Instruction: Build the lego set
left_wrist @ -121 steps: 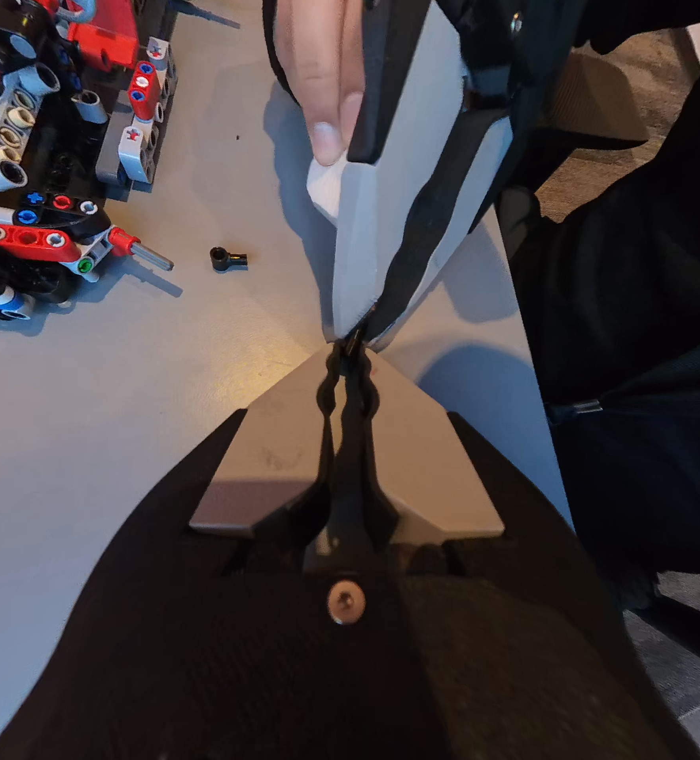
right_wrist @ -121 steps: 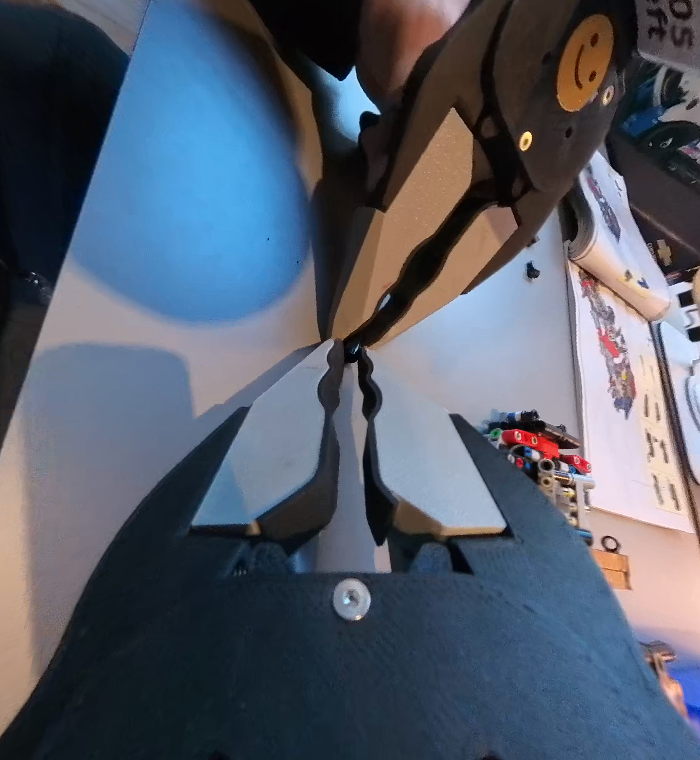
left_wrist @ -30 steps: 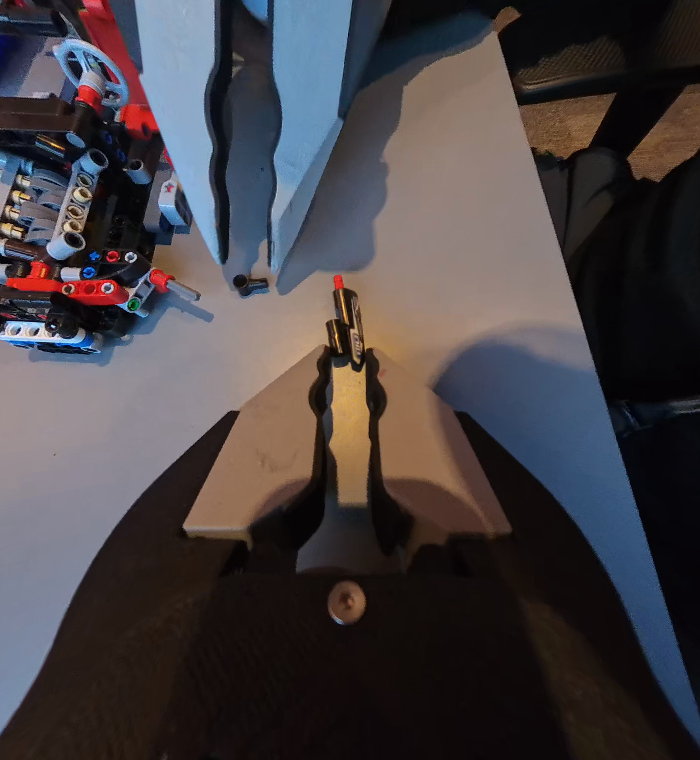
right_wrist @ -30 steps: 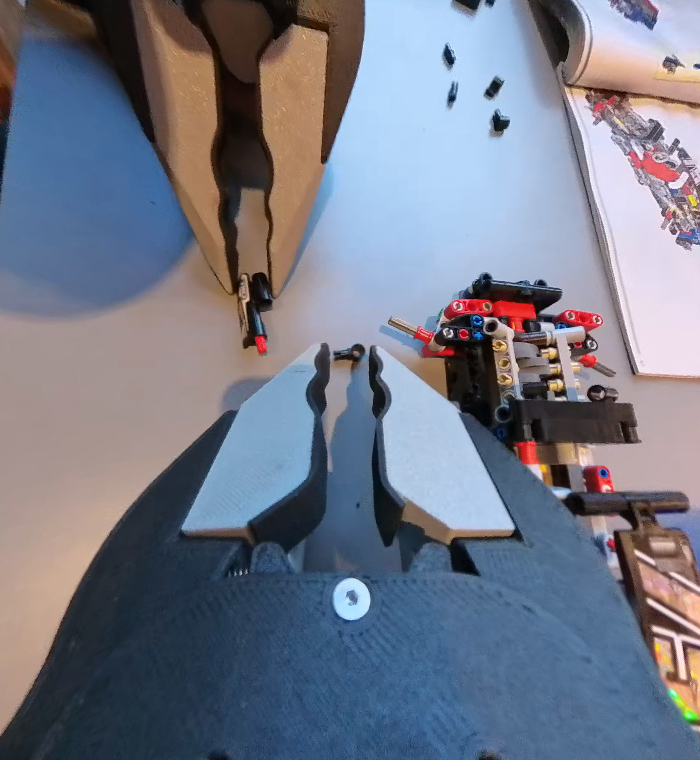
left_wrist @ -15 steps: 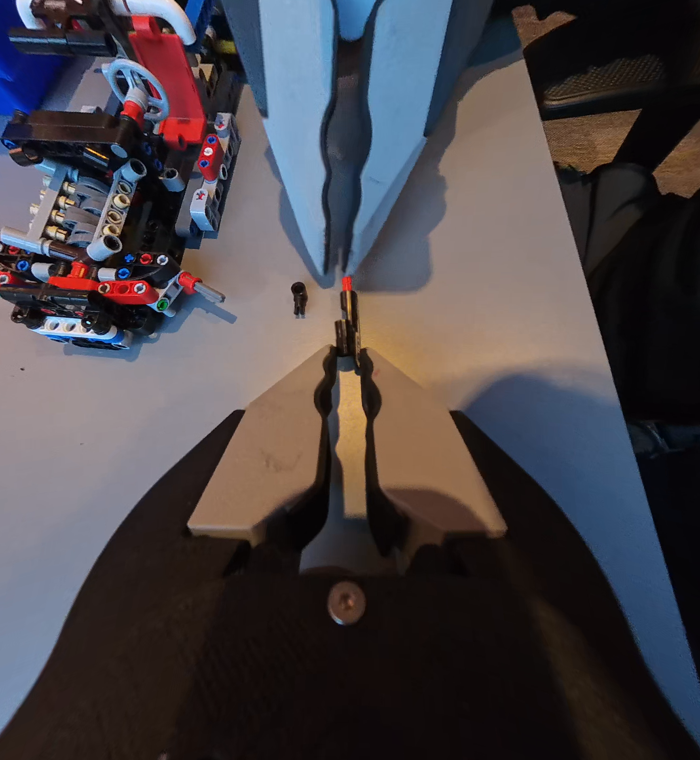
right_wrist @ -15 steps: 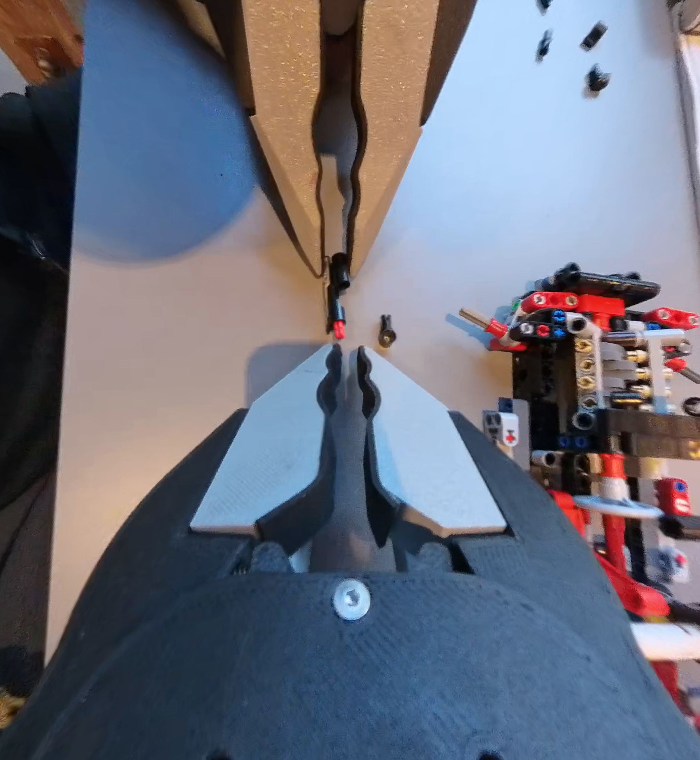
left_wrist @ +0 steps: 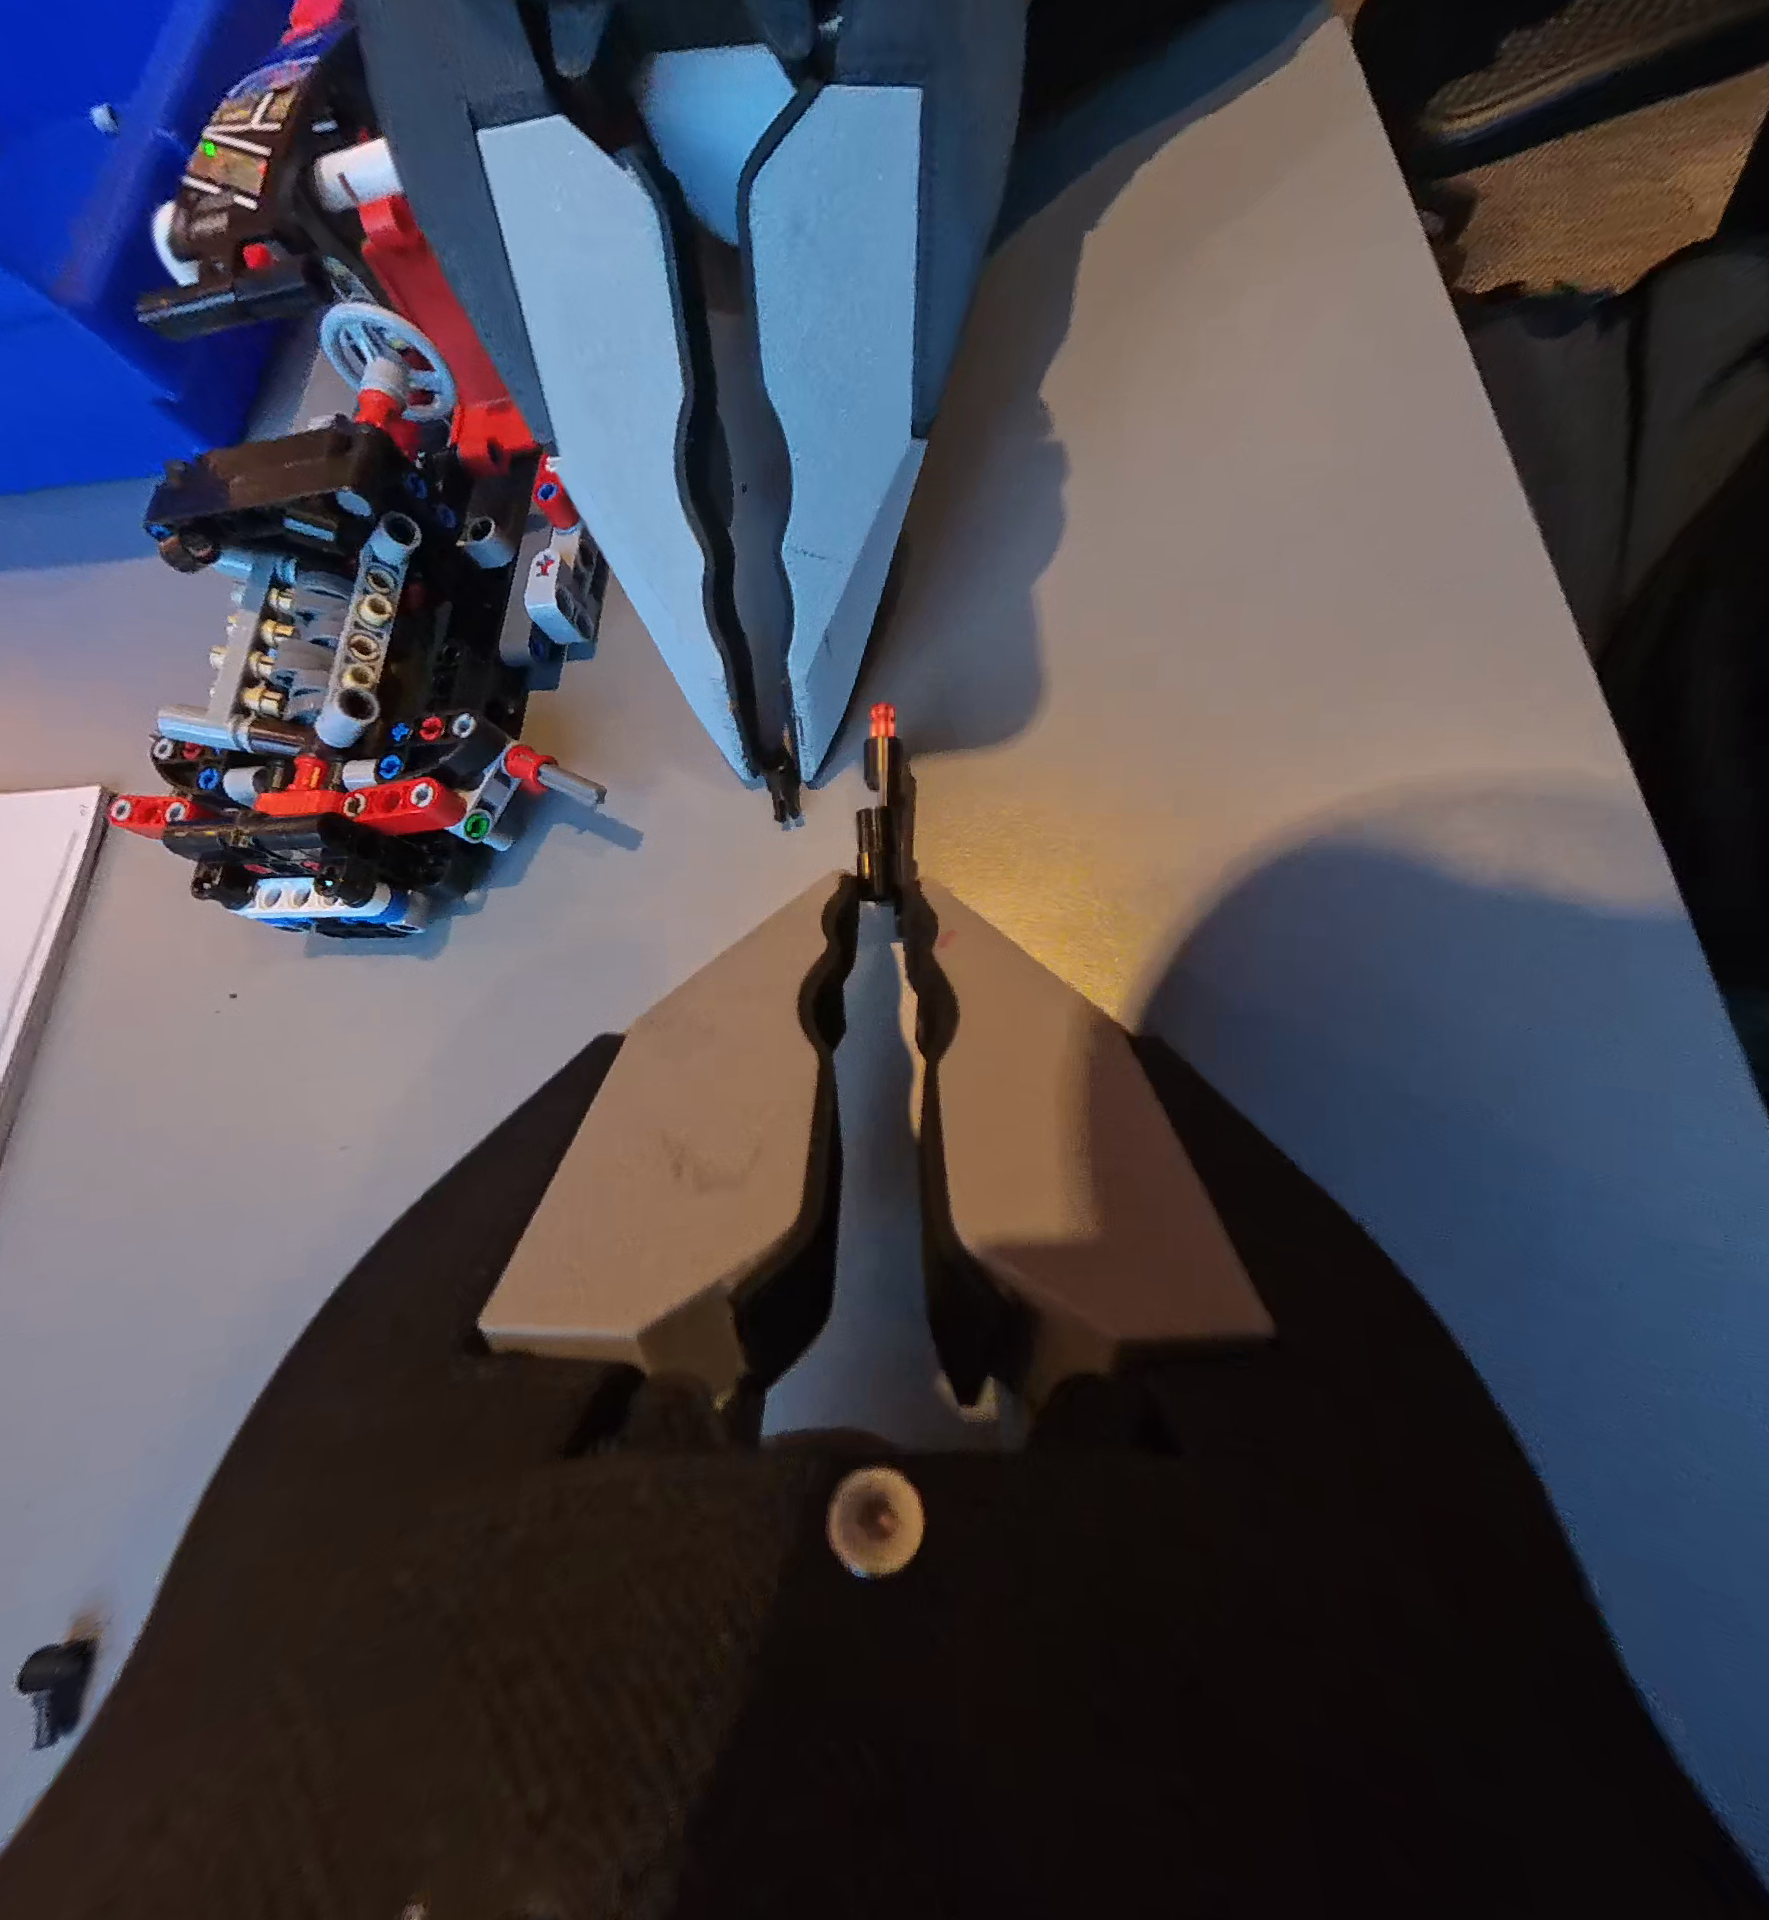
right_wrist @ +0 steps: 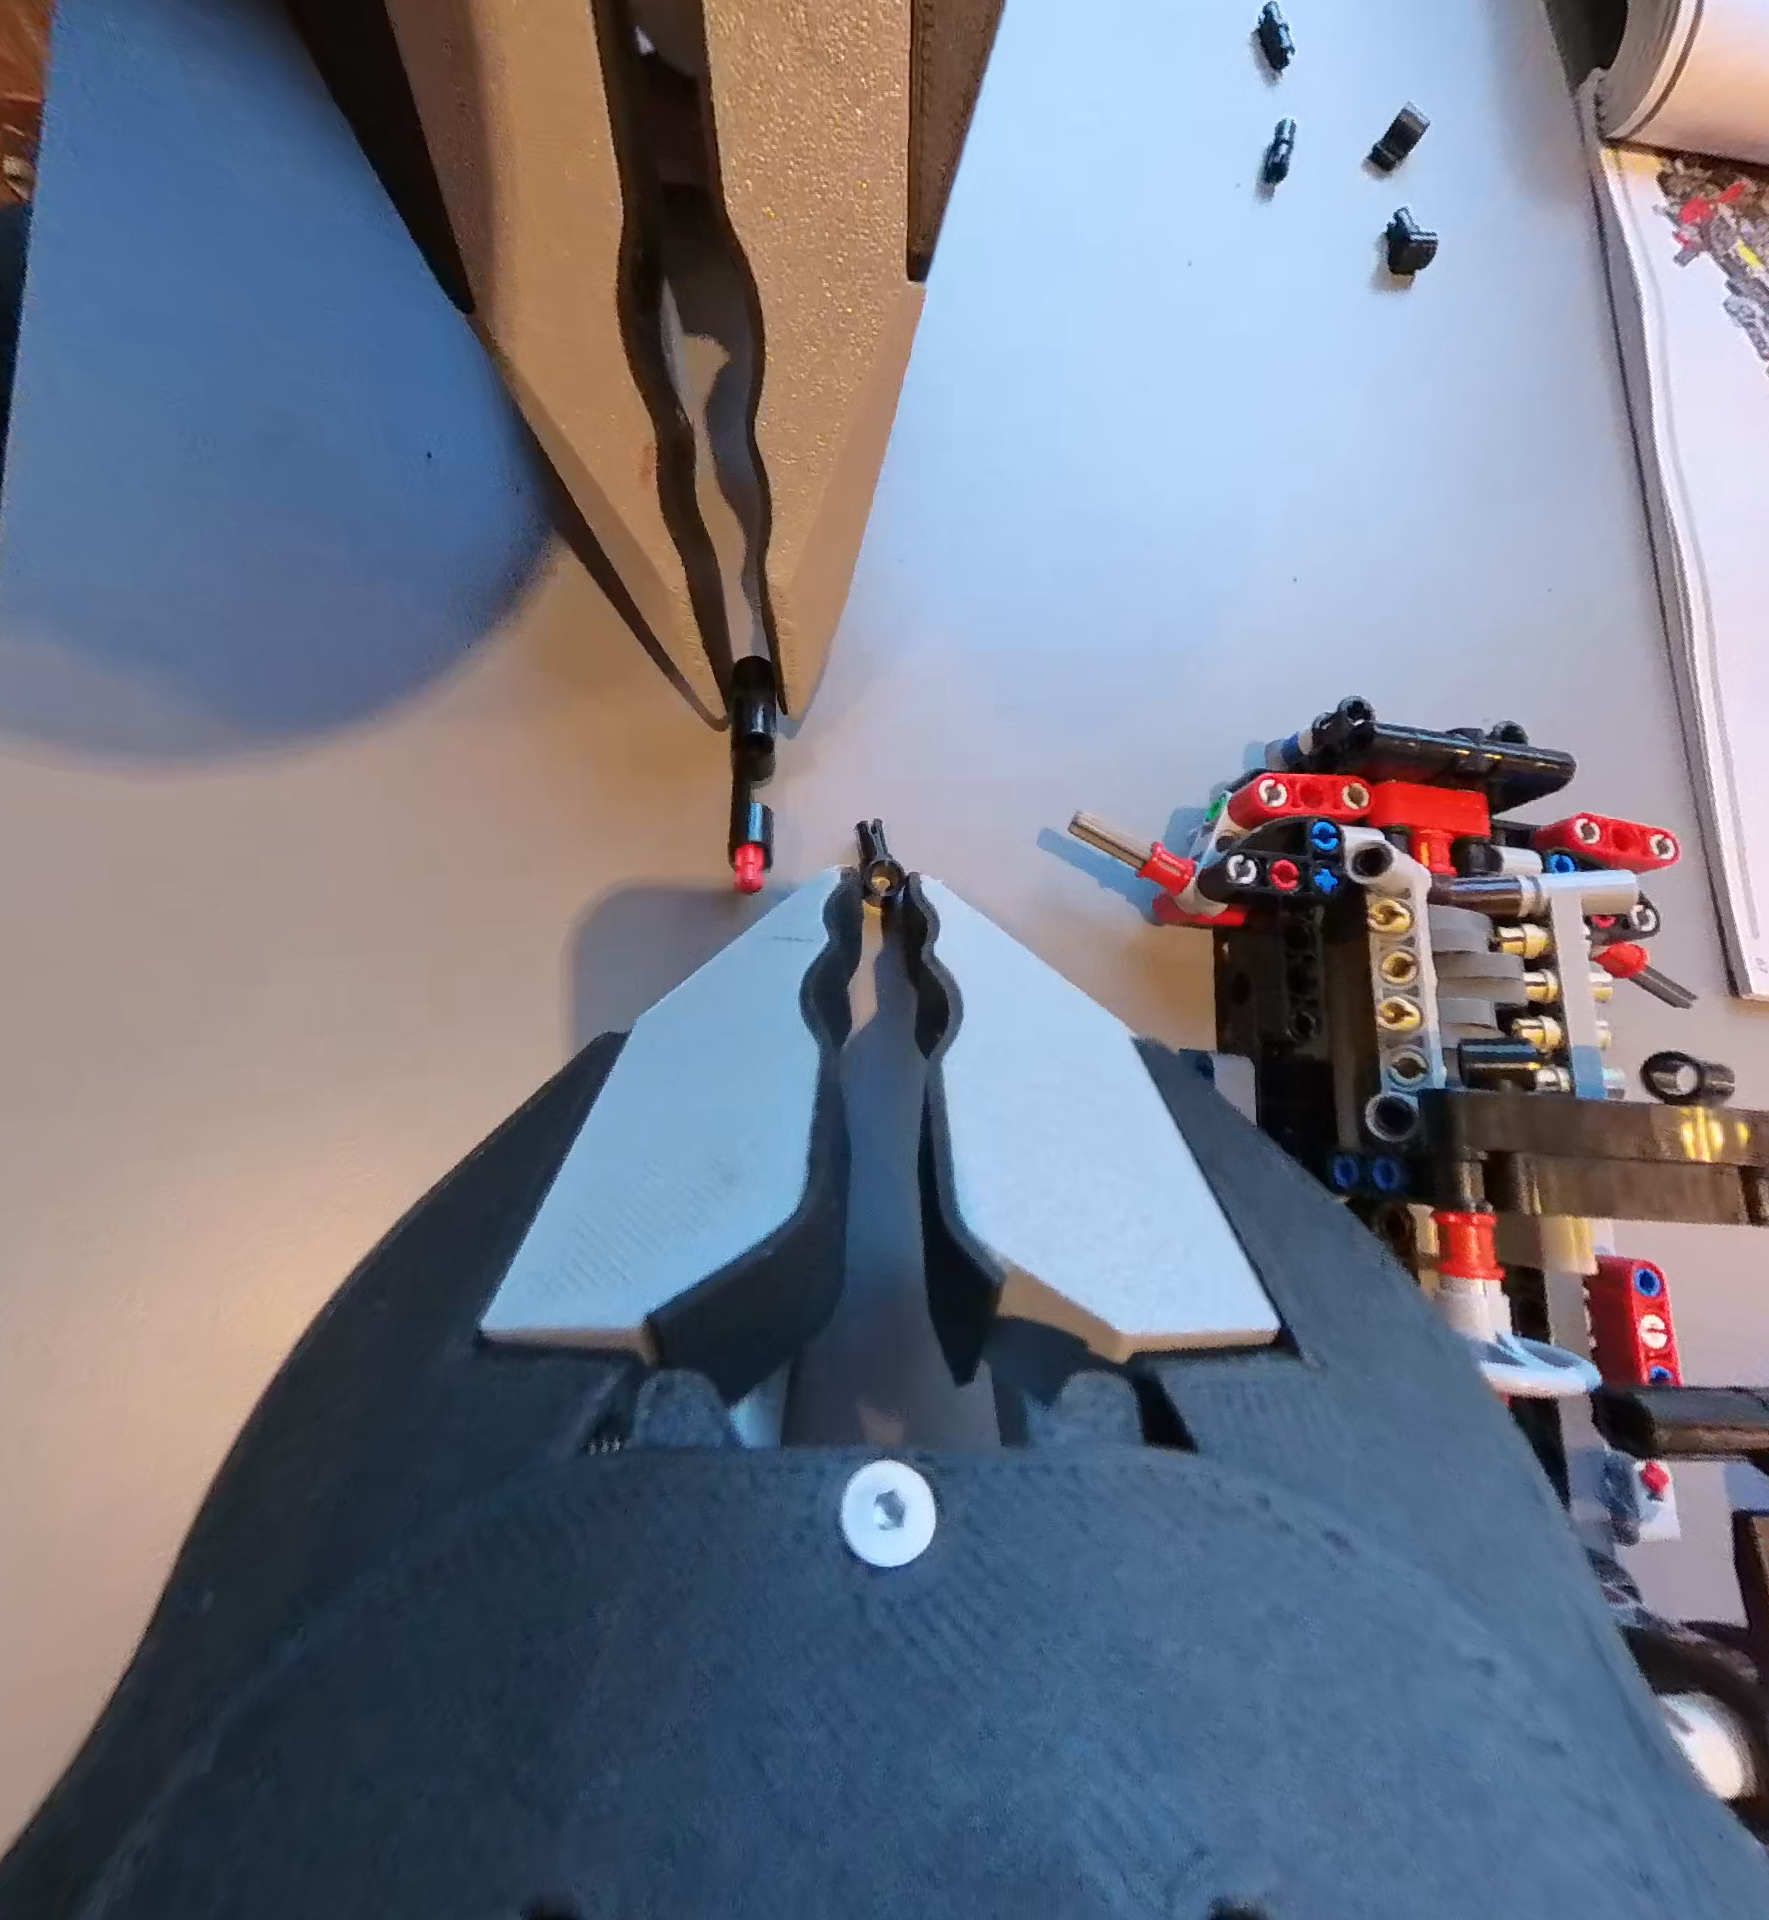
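My left gripper (left_wrist: pixel 878 896) is shut on a small black lego assembly with a red-tipped axle (left_wrist: pixel 878 790) that points away from me over the grey table. My right gripper (right_wrist: pixel 882 883) is shut on a small black connector pin (right_wrist: pixel 876 847). The two grippers face each other tip to tip. In the left wrist view the right gripper (left_wrist: pixel 784 774) holds the pin (left_wrist: pixel 784 802) just left of the axle. In the right wrist view the left gripper (right_wrist: pixel 752 707) holds the assembly (right_wrist: pixel 752 790) just left of my pin. The partly built model (left_wrist: pixel 340 686) stands to one side and also shows in the right wrist view (right_wrist: pixel 1431 987).
Instruction sheets (right_wrist: pixel 1753 520) lie beyond the model. Several loose black pieces (right_wrist: pixel 1399 135) lie at the far side of the table. One black piece (left_wrist: pixel 54 1673) lies near me. A blue bin (left_wrist: pixel 18 260) stands behind the model. The table edge (left_wrist: pixel 1545 520) runs along the right. Left and right tips are no more than a few centimetres apart. The black piece (left_wrist: pixel 54 1673) is about equally far from each gripper, around 20 cm. My right wrist view (right_wrist: pixel 1409 238) looks at it from another angle.
My right gripper has closed on the black pin that lay on the table and lifted it. Both grippers have shifted slightly; the left still holds the red-tipped assembly.
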Demonstrator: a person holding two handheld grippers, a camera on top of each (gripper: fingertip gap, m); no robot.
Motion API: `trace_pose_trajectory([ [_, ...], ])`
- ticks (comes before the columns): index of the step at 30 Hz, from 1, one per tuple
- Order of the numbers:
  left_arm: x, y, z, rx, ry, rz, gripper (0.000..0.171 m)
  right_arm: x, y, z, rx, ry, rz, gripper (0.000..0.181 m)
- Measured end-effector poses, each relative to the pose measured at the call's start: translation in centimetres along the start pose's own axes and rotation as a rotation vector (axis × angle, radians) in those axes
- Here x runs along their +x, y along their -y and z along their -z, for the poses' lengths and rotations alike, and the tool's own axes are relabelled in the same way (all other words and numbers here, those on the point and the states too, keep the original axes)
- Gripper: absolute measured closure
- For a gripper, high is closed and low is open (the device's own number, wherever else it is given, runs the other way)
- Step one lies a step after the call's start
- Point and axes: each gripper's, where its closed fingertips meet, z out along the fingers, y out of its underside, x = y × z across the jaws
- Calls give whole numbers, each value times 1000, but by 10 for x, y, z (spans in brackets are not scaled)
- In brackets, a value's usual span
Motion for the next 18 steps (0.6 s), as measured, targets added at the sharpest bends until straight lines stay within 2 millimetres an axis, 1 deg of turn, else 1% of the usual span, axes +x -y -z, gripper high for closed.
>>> trace_pose_trajectory([
  [3,1,0,0,-2,3,-14,168,-1,0,0,14,14,-4,176],
  [4,1,0,0,-2,2,-12,168,-2,1,0,19,23,-12,174],
  [6,0,0,0,-1,1,-9,168,-2,1,0,24,29,-22,161],
  [9,1,0,0,0,3,-19,168,-2,1,0,22,33,1,170],
  [15,0,-1,0,0,4,-18,168,-5,1,1,-6,51,27,170],
  [18,0,-1,0,-1,7,-18,168,-3,1,1,-13,34,-19,163],
])
